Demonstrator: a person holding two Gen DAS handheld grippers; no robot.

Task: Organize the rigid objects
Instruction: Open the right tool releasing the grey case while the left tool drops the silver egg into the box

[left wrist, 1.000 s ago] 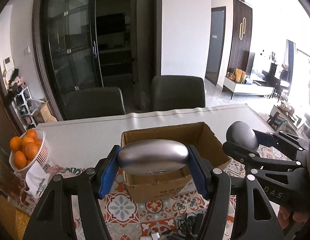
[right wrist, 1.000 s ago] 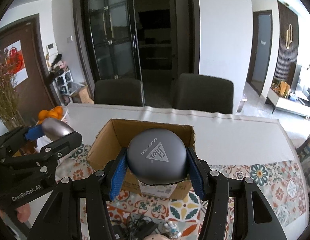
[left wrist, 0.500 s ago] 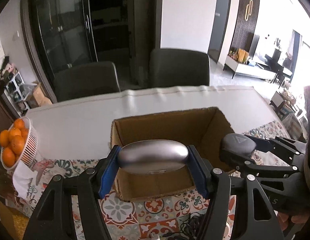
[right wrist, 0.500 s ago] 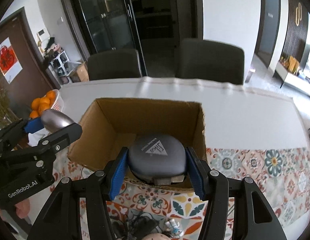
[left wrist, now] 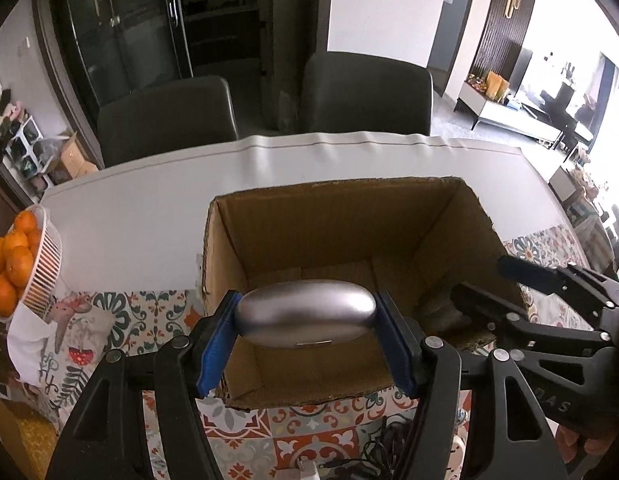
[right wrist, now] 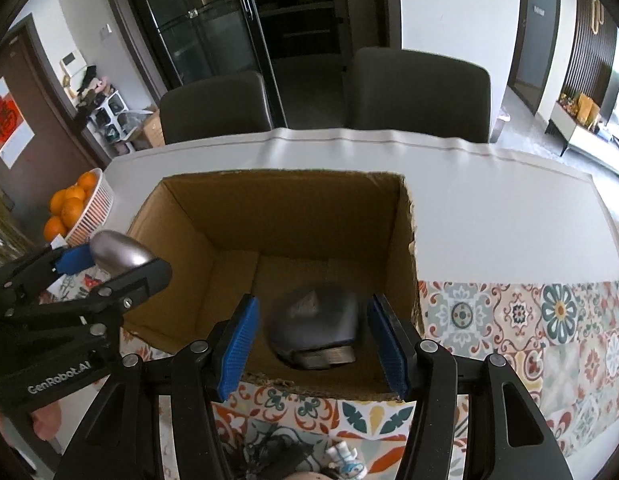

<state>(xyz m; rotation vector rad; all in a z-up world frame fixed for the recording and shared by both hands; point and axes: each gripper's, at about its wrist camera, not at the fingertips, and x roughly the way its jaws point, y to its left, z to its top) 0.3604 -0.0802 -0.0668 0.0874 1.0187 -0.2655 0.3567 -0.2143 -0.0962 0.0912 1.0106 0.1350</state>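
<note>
An open cardboard box [left wrist: 389, 208] [right wrist: 189, 216] stands on the table. My left gripper [left wrist: 307, 320] is shut on a silver oval case [left wrist: 305, 316], held over the box's near left part; the case also shows in the right wrist view [right wrist: 119, 254]. My right gripper [right wrist: 311, 326] is open over the box's near right side. A dark grey round case [right wrist: 313, 326] is blurred between its blue pads [right wrist: 239, 344], free of them, inside the box. From the left wrist view the right gripper's fingers [left wrist: 525, 276] reach over the box's right wall.
A white basket of oranges [left wrist: 17, 256] [right wrist: 75, 208] stands at the table's left edge. A patterned runner [right wrist: 549, 320] covers the near table. Cables and small items [left wrist: 373, 456] lie just below the grippers. Two dark chairs [left wrist: 365, 92] stand behind the table.
Both grippers moved forward and down over the box. My right gripper opened and let go of the dark grey case, which dropped into the box. The left still holds the silver case.
</note>
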